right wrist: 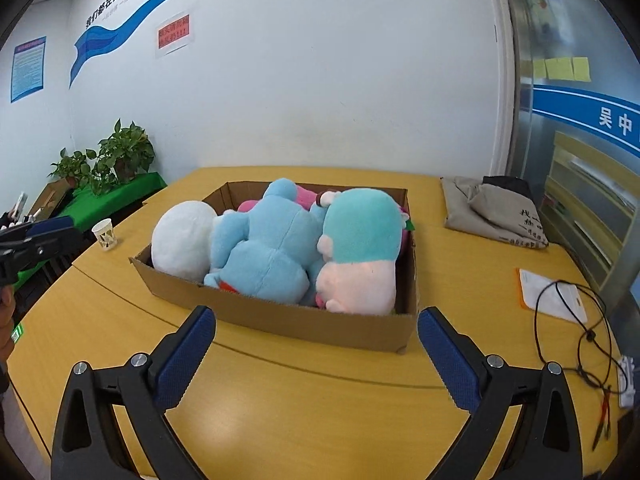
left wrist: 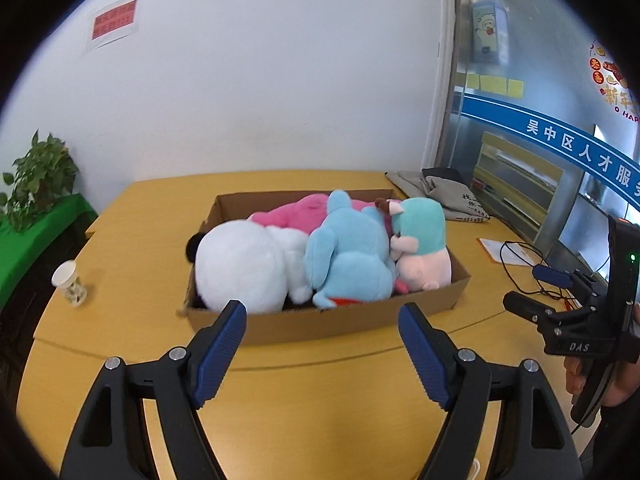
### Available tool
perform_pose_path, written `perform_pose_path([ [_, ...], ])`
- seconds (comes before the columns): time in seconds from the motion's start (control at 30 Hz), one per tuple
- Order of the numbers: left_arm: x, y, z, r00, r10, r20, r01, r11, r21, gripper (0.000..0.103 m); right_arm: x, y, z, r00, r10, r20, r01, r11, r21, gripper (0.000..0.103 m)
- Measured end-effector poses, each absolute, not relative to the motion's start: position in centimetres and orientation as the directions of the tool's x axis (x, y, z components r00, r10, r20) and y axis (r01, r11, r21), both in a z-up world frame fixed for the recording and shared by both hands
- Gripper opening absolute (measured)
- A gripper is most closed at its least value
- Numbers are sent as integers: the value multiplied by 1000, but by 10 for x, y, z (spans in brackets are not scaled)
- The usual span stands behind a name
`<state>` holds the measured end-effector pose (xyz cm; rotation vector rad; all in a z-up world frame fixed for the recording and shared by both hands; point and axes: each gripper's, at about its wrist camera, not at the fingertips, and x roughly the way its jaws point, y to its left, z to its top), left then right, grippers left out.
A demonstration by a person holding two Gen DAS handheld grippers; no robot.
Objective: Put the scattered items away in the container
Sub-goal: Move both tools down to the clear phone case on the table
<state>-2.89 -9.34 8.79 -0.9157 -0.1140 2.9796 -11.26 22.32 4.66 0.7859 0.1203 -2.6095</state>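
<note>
A cardboard box (left wrist: 320, 322) (right wrist: 280, 316) sits on the yellow table and holds several plush toys: a white one (left wrist: 240, 264) (right wrist: 180, 240), a blue one (left wrist: 348, 256) (right wrist: 272, 248), a pink one (left wrist: 296, 210) behind them, and a teal-and-pink one (left wrist: 424, 244) (right wrist: 360, 248). My left gripper (left wrist: 322, 312) is open and empty, just in front of the box. My right gripper (right wrist: 316, 316) is open and empty, also in front of the box. The right gripper shows at the right edge of the left wrist view (left wrist: 524, 308).
A paper cup (left wrist: 70, 282) (right wrist: 105, 234) stands left of the box. Folded grey cloth bags (left wrist: 440, 192) (right wrist: 496, 210) lie at the back right. A paper and black cables (right wrist: 568, 304) lie at the right. Potted plants (right wrist: 120, 160) stand on a green side table.
</note>
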Motion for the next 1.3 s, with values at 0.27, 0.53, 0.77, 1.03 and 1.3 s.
perform_pose_path([
  [0.27,2,-94,50,-800,25,-600,30,-996,-83,78,-87,231,25,-742,-302,-599,320,-944,81,103],
  [0.53,3,-89,33,-781,83,-619,19,-988,-156,78,-65,233,26,-772,-245,-586,292,-956,15,103],
  [0.77,4,-82,36,-789,82,-609,14,-988,-152,78,-58,221,24,-775,-253,-579,313,-950,-3,103],
  [1.03,13,-82,35,-786,71,-615,30,-988,-153,78,-48,208,23,-768,-295,-569,367,-930,-13,103],
  [1.3,31,-79,0,-697,94,-711,14,-989,-144,78,-32,217,10,-742,-332,-582,428,-903,-30,103],
])
